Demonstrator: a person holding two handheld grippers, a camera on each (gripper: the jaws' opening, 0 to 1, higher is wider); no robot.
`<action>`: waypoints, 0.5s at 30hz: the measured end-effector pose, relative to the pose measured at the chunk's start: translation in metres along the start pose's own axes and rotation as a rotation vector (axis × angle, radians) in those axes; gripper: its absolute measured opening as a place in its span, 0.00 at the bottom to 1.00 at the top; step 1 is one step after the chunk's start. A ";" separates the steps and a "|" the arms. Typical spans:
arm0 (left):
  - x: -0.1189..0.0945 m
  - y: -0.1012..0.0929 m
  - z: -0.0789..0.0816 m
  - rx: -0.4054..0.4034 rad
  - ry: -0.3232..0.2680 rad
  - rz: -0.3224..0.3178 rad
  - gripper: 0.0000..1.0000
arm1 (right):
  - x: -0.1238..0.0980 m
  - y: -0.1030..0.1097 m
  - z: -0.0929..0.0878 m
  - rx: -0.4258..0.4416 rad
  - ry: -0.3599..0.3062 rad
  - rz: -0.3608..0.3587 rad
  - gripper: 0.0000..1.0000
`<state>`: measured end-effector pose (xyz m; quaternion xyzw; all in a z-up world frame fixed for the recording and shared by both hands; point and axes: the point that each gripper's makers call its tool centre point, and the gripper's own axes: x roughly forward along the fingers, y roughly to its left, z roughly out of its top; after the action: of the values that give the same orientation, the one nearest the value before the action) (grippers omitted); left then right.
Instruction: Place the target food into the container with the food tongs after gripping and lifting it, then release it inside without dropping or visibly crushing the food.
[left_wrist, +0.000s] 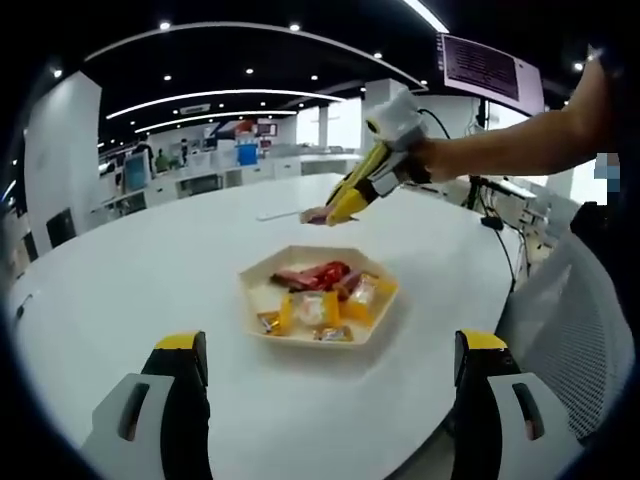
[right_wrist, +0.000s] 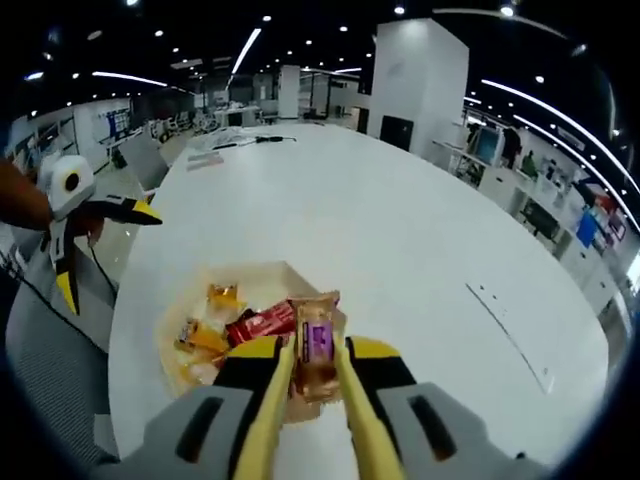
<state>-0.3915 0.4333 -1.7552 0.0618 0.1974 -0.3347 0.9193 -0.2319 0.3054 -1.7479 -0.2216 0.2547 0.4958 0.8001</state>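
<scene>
Between the tongs (right_wrist: 318, 400), the wrapped snack (right_wrist: 317, 350) points lengthwise away.

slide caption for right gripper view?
Right gripper, tongs pinching a wrapped snack above the tray.

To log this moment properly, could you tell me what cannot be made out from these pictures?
- Right gripper view: the print on the wrapped snack held in the tongs is blurred.
- Right gripper view: the near side of the tray is hidden behind the right tool.
- Left gripper view: the thin item on the table beyond the tray is too small to identify.
</scene>
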 end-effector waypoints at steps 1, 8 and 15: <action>0.000 0.000 0.000 0.000 0.000 0.000 1.00 | 0.004 0.001 0.001 -0.006 0.002 0.000 0.24; 0.000 -0.001 0.002 -0.001 -0.004 -0.003 1.00 | 0.023 0.005 0.001 0.001 0.009 0.015 0.25; -0.001 0.000 0.003 -0.008 -0.009 0.001 1.00 | 0.035 0.012 0.005 -0.014 0.006 0.028 0.28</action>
<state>-0.3914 0.4326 -1.7526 0.0568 0.1944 -0.3336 0.9207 -0.2289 0.3372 -1.7677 -0.2252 0.2569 0.5081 0.7907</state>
